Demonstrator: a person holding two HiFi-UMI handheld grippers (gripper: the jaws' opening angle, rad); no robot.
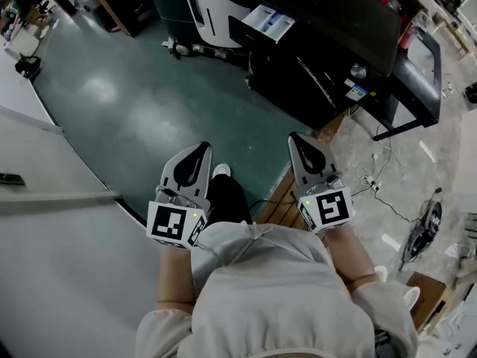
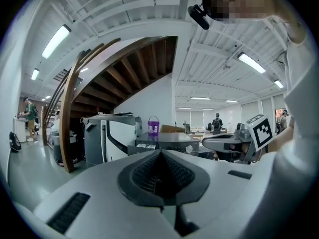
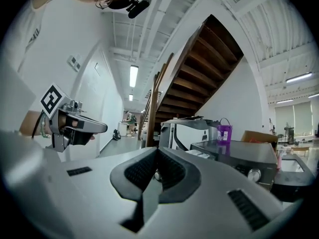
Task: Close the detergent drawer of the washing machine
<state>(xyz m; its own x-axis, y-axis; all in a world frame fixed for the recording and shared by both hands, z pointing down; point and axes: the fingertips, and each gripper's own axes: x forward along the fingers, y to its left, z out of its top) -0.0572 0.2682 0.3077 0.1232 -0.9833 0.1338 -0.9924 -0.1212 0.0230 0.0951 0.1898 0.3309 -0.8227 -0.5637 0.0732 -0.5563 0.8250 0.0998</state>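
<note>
"Tongs first: how did they stand?"

"Both pairs were pressed together with nothing between them. The left tongs [image 1: 200,152] and the right tongs [image 1: 299,142] hung side by side at the person's waist, well apart from the washing machine [image 1: 328,66] and touching nothing."

"And the detergent drawer?"

"The detergent drawer [image 1: 267,22] was pulled out. It jutted from the top corner of the washing machine's front, and its pale compartments lay open to the head view."

"What else stood by the washing machine?"

"A purple bucket [image 3: 224,132] sat on its top. A white machine [image 1: 216,6] stood just beside it, on the drawer's side. The green floor [image 1: 127,103] stretched from its front toward the person."

"Which way were the tongs pointing?"

"Both pointed roughly toward the washing machine. Each gripper view showed its dark front and the open drawer beyond the closed tips. The right gripper view also showed the knob on its front panel."
</note>
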